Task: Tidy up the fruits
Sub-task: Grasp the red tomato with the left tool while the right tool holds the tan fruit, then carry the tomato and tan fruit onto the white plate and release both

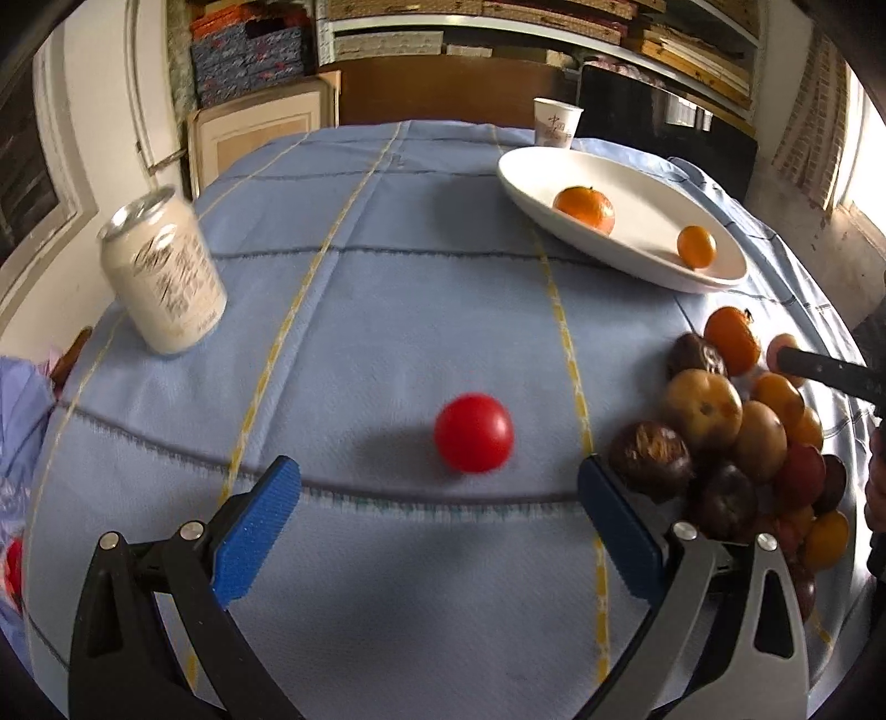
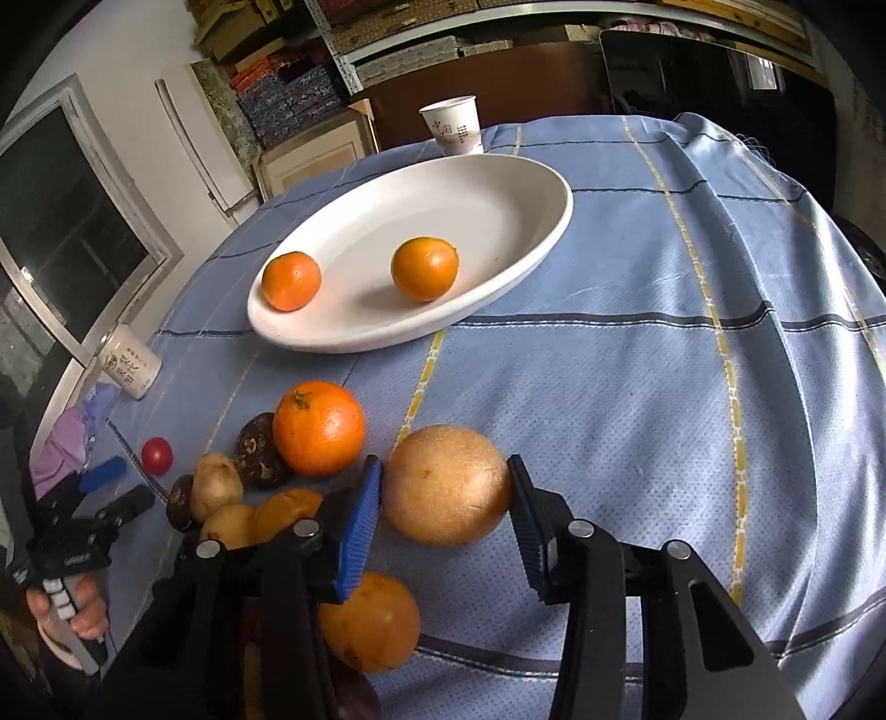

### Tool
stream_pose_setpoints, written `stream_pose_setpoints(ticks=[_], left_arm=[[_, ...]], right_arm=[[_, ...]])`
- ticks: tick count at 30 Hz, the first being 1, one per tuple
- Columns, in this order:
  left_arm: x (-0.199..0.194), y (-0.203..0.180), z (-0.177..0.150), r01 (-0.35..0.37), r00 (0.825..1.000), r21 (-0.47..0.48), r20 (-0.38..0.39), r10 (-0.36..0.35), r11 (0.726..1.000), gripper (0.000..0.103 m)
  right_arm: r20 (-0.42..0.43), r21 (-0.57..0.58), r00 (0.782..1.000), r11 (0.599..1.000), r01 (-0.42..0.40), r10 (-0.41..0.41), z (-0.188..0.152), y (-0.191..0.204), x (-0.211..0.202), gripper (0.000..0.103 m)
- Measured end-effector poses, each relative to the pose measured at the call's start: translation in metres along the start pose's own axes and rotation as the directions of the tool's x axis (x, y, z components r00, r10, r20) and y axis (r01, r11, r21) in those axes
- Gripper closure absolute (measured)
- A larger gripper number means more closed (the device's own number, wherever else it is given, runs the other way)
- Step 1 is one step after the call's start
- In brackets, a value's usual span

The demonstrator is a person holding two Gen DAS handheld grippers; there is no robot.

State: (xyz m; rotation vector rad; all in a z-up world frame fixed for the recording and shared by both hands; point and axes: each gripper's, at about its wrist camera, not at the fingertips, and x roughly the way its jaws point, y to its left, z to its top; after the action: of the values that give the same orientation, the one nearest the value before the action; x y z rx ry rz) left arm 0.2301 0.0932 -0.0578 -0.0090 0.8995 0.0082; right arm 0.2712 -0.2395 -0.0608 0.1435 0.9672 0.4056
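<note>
The right gripper closes its ribbed blue pads on a round tan fruit with a matte, faintly speckled skin; both pads touch its sides. Just below the left pad, at 7 o'clock, lies a smooth yellow-orange fruit. At 10 o'clock from the held fruit sits a glossy, dimpled mandarin with a green stem scar, touching a dark wrinkled fruit and, beyond it, pale knobby yellow ones. At 12 o'clock stands a shallow oval white dish of glazed ceramic, holding a small tangerine and a smooth orange fruit, well apart from each other. Behind the dish stands a printed paper cup.

The left gripper hovers with its textured blue pads spread wide and nothing between them. Just ahead, at 12 o'clock, a shiny red tomato lies alone on the cloth. At 2 o'clock is the heap of mixed fruit; at 10 o'clock, a white aluminium drink can with dark print.

The table wears a woven light-blue tablecloth crossed by grey and yellow stripes. Behind it, metal shelves carry stacked flat boxes; a white-framed window is at the left.
</note>
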Motion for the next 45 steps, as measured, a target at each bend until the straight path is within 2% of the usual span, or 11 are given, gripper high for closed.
stream_pose_setpoints(ticks=[6, 10, 14, 18, 24, 30, 34, 37, 40, 43, 45], left_arm=[[0.007, -0.002, 0.012, 0.039, 0.999, 0.01, 0.001, -0.039, 0.999, 0.007], [0.015, 0.003, 0.012, 0.068, 0.997, -0.021, -0.037, -0.069, 0.997, 0.04], [0.018, 0.002, 0.012, 0.074, 0.996, -0.025, -0.045, -0.075, 0.997, 0.049], [0.017, -0.001, 0.011, 0.11, 0.993, -0.011, -0.043, -0.11, 0.994, 0.073], [0.014, -0.004, 0.009, 0.098, 0.995, 0.008, -0.031, -0.097, 0.995, 0.074], [0.006, -0.004, 0.01, 0.114, 0.993, 0.003, -0.013, -0.114, 0.993, 0.074], [-0.001, -0.009, 0.02, 0.149, 0.989, 0.013, -0.004, -0.149, 0.989, 0.074], [-0.011, -0.02, 0.046, 0.201, 0.979, 0.048, 0.027, -0.202, 0.978, 0.074], [-0.014, -0.042, 0.084, 0.26, 0.962, 0.098, 0.061, -0.267, 0.961, 0.074], [0.004, -0.072, 0.121, 0.328, 0.941, 0.125, 0.04, -0.335, 0.936, 0.074], [0.016, -0.09, 0.133, 0.343, 0.937, 0.143, 0.02, -0.349, 0.929, 0.074]], right_arm=[[0.0, -0.035, 1.0, 0.999, 0.02, -0.02, -0.002, 0.007, -0.001, 0.057], [-0.01, -0.038, 1.0, 0.999, 0.028, -0.029, -0.003, 0.007, 0.001, 0.057], [-0.016, -0.038, 0.999, 0.999, 0.032, -0.033, -0.004, 0.006, 0.002, 0.057], [-0.02, -0.045, 0.999, 0.998, 0.042, -0.043, -0.005, 0.007, 0.003, 0.057], [-0.014, -0.047, 0.999, 0.998, 0.046, -0.047, -0.005, 0.007, 0.003, 0.057], [0.008, -0.059, 0.998, 0.997, 0.058, -0.058, -0.004, 0.008, 0.0, 0.057], [0.05, -0.058, 0.998, 0.997, 0.045, -0.042, 0.002, 0.008, -0.008, 0.057], [0.1, -0.056, 0.995, 0.998, 0.021, -0.016, 0.014, 0.01, -0.015, 0.057], [0.149, -0.076, 0.989, 0.997, 0.021, -0.009, 0.034, 0.016, -0.015, 0.057], [0.178, -0.088, 0.984, 0.995, 0.045, -0.029, 0.053, 0.018, -0.006, 0.057], [0.191, -0.084, 0.981, 0.995, 0.058, -0.041, 0.065, 0.016, 0.002, 0.057]])
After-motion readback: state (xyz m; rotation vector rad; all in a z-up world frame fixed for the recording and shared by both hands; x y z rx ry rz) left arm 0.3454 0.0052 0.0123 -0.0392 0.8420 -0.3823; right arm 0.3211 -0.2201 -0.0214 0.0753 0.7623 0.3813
